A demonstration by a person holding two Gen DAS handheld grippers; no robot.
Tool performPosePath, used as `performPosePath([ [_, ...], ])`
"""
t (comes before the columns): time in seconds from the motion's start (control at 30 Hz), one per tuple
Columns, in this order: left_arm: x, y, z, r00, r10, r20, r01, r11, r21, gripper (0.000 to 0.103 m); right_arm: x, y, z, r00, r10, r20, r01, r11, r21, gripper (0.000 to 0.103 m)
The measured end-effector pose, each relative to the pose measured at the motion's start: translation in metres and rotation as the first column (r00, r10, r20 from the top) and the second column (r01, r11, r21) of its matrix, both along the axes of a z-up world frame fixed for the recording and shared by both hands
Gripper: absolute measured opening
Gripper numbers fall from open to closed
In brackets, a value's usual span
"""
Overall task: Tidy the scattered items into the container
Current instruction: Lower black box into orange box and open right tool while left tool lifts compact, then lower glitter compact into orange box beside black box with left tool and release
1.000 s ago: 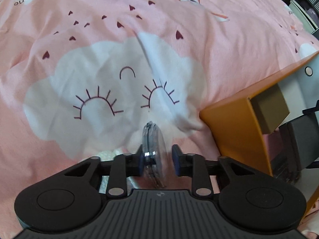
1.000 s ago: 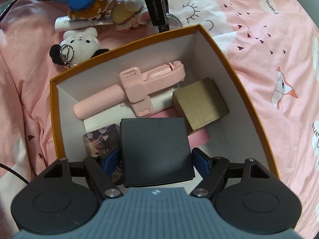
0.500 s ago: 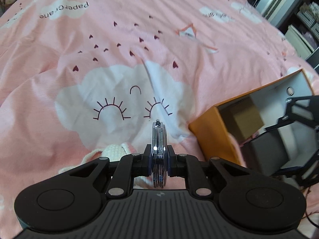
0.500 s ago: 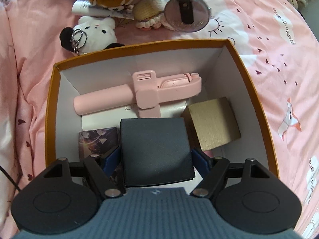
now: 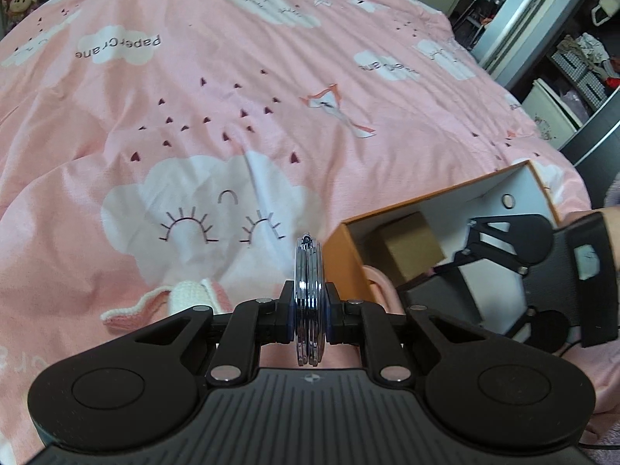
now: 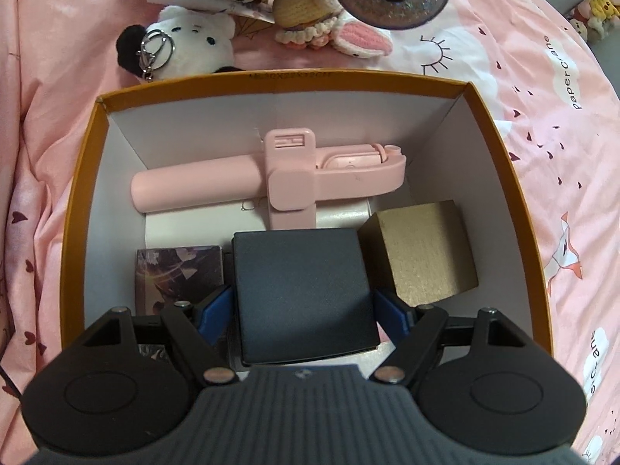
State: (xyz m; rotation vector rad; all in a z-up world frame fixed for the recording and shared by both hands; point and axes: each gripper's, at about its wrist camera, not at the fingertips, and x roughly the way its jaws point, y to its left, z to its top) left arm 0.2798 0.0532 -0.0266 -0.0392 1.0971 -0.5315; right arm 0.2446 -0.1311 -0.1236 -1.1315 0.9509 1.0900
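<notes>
From the left wrist view, my left tongs (image 5: 308, 319) are nearly pressed together, pinching a round compact mirror (image 5: 308, 294) edge-on, its chrome rims standing upright between the pads. I judge that thin-edge grip is the only one that suits a flat disc lifted off a soft bed (image 5: 232, 116). The orange box (image 5: 345, 248) sits to the right on the pink cover, and the mirror hangs beside its near corner, not yet over the opening. A crocheted pink-and-white toy (image 5: 182, 294) lies on the bed just below the tongs. From the right wrist view, my right tongs (image 6: 304, 306) are spread wide, with a dark square box (image 6: 302, 290) between the blue pads; I cannot tell whether the pads press on its sides or stand just clear. It sits low inside the orange box, between a patterned card box (image 6: 178, 271) and a gold box (image 6: 422, 248), in front of a pink selfie stick (image 6: 271, 182). I read that slot as the last free gap on the floor. Beyond the far wall, a white plush keychain (image 6: 186, 42) and other toys wait on the bed.
</notes>
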Motion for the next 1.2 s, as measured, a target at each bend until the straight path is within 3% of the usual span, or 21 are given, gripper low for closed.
performPosePath([
  [0.27, -0.015, -0.016, 0.013, 0.999, -0.045, 0.017, 0.046, 0.998, -0.046, 0.015, 0.002, -0.017, 0.014, 0.997, -0.080, -0.008, 0.080, 0.997, 0.018, 0.084],
  [0.33, -0.018, -0.021, 0.015, 0.998, -0.056, 0.017, 0.057, 0.996, -0.063, 0.015, 0.003, -0.024, 0.015, 0.994, -0.108, -0.030, 0.109, 0.994, 0.012, 0.076],
  [0.4, -0.021, -0.026, 0.017, 0.998, -0.066, 0.016, 0.067, 0.994, -0.086, 0.015, 0.002, -0.030, 0.016, 0.991, -0.125, -0.045, 0.125, 0.992, -0.002, 0.057],
  [0.57, -0.030, -0.042, 0.017, 0.996, -0.092, 0.004, 0.092, 0.985, -0.144, 0.015, -0.006, -0.033, 0.008, 0.991, -0.125, -0.056, 0.125, 0.992, -0.013, 0.037],
  [0.9, -0.045, -0.076, -0.016, 0.990, -0.104, -0.097, 0.076, 0.964, -0.255, 0.015, -0.017, -0.043, 0.011, 0.984, -0.168, -0.055, 0.171, 0.984, 0.056, 0.038],
  [1.2, -0.061, -0.094, -0.064, 0.971, -0.048, -0.235, -0.039, 0.935, -0.353, 0.015, -0.037, -0.062, 0.021, 0.971, -0.238, -0.004, 0.238, 0.968, 0.082, 0.040],
])
